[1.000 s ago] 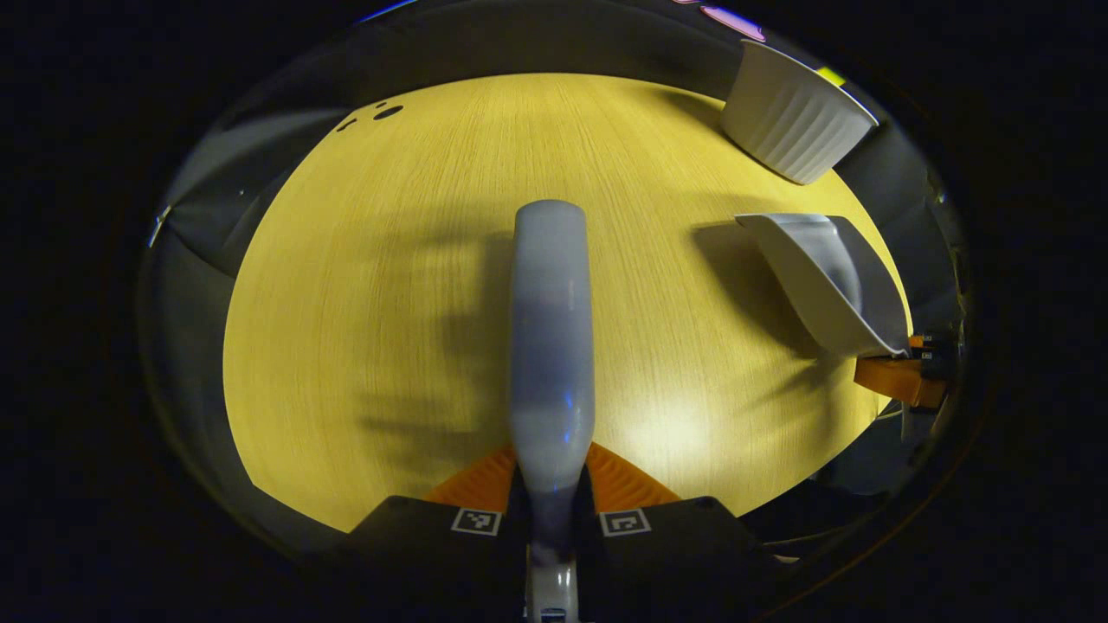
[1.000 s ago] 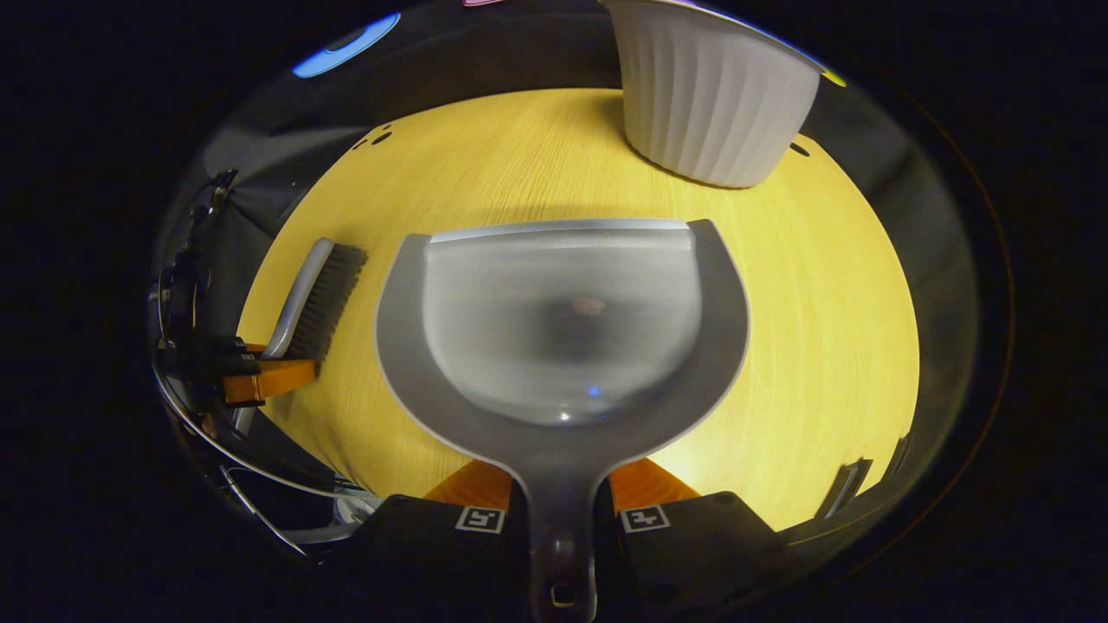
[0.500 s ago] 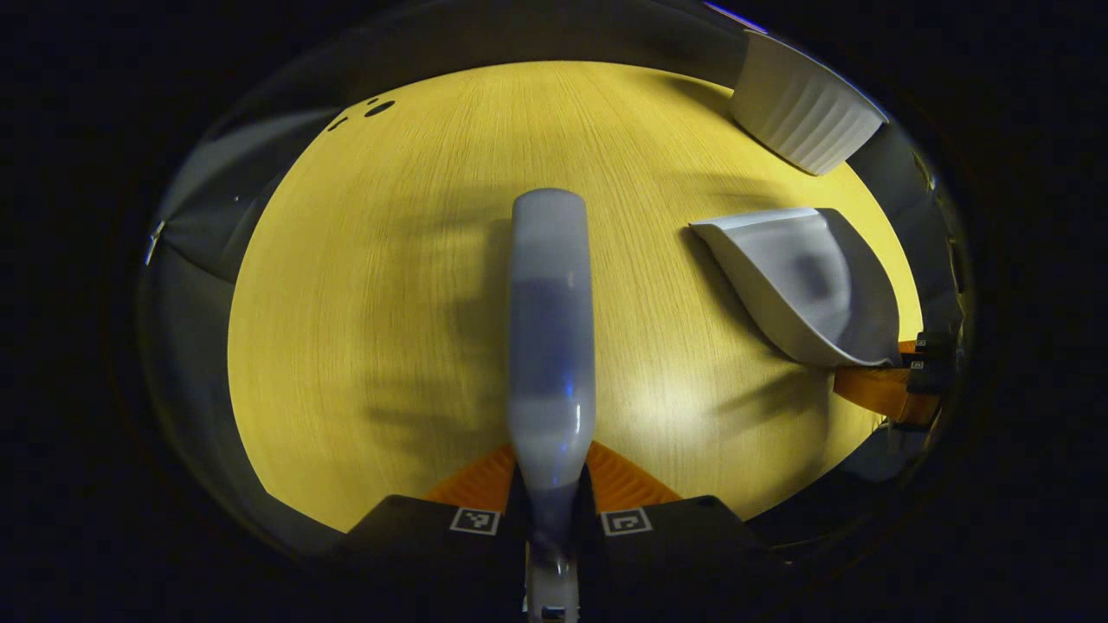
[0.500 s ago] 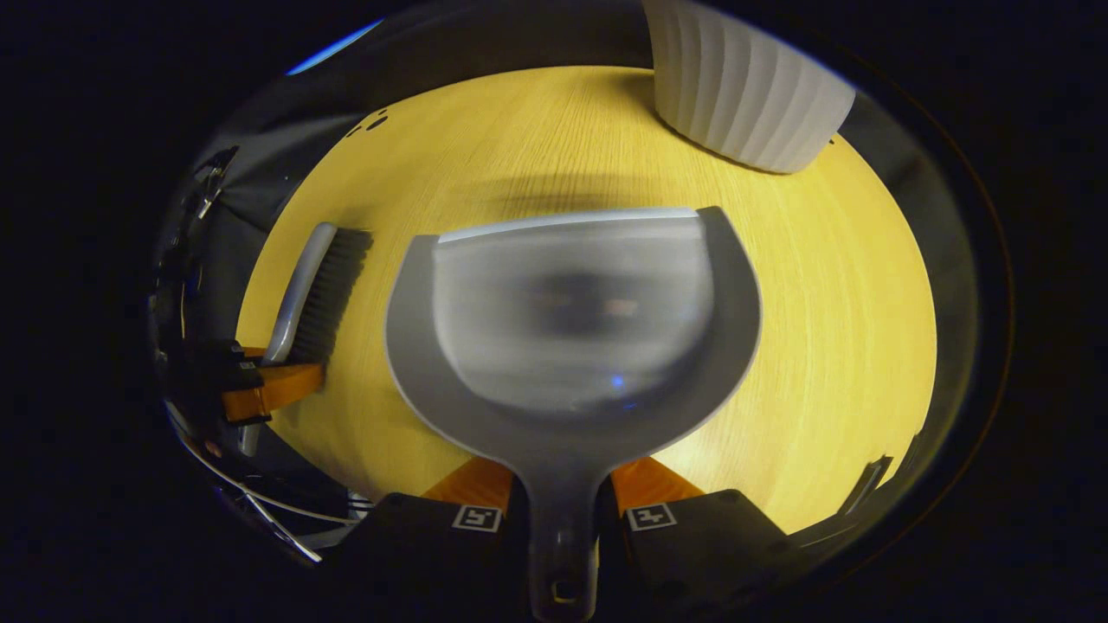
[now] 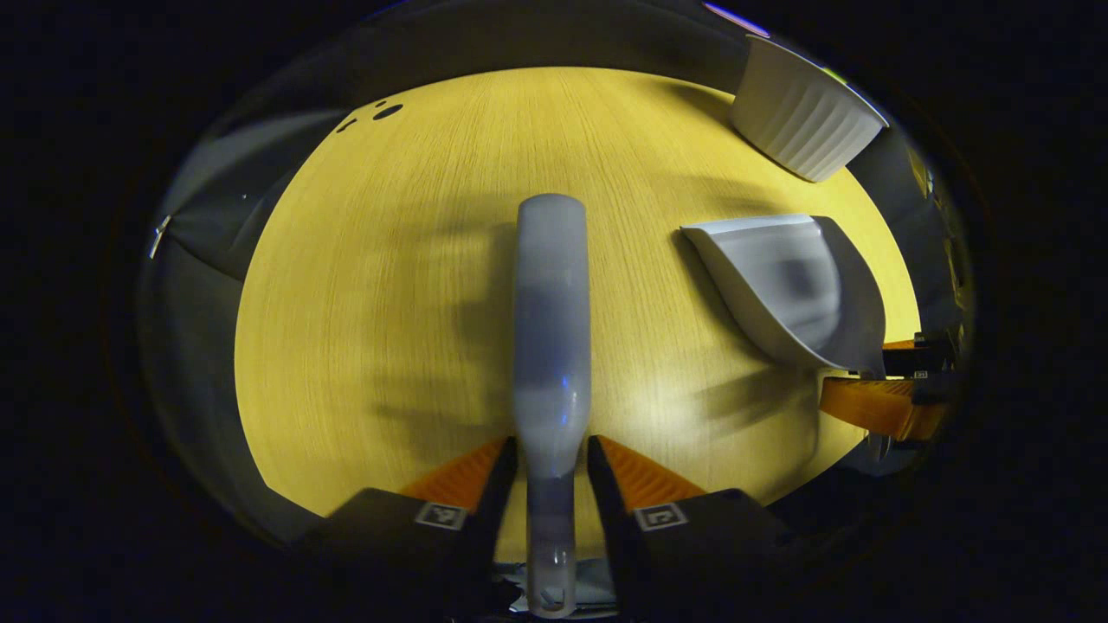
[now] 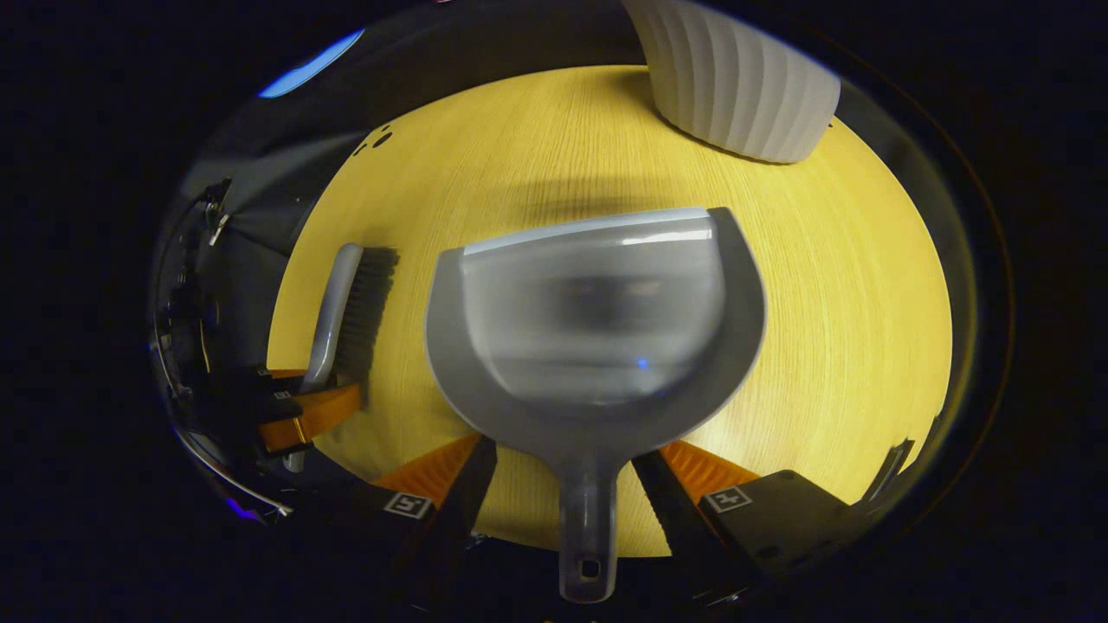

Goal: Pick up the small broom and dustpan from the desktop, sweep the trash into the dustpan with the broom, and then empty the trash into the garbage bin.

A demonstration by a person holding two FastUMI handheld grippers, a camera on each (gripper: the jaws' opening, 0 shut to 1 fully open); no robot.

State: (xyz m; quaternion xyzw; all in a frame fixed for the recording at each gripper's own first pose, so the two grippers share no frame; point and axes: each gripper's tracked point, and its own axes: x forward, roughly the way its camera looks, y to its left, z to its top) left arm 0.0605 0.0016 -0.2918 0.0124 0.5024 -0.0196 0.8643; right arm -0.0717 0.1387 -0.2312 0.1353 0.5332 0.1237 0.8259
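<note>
Desk shows no trash. Both tools lie flat on it: broom between the spread fingers of the left gripper, dustpan between those of the right gripper. Neither grips. Pan looks empty; ribbed white bin stands far right. Task judged near finished.

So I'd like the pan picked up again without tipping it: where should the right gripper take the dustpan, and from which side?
Take the dustpan by its narrow handle, which points back between the open fingers of the right gripper. Come in straight from the handle end, along the desktop, and close across the handle's flat sides. The scoop is too wide and curved to clamp.
</note>
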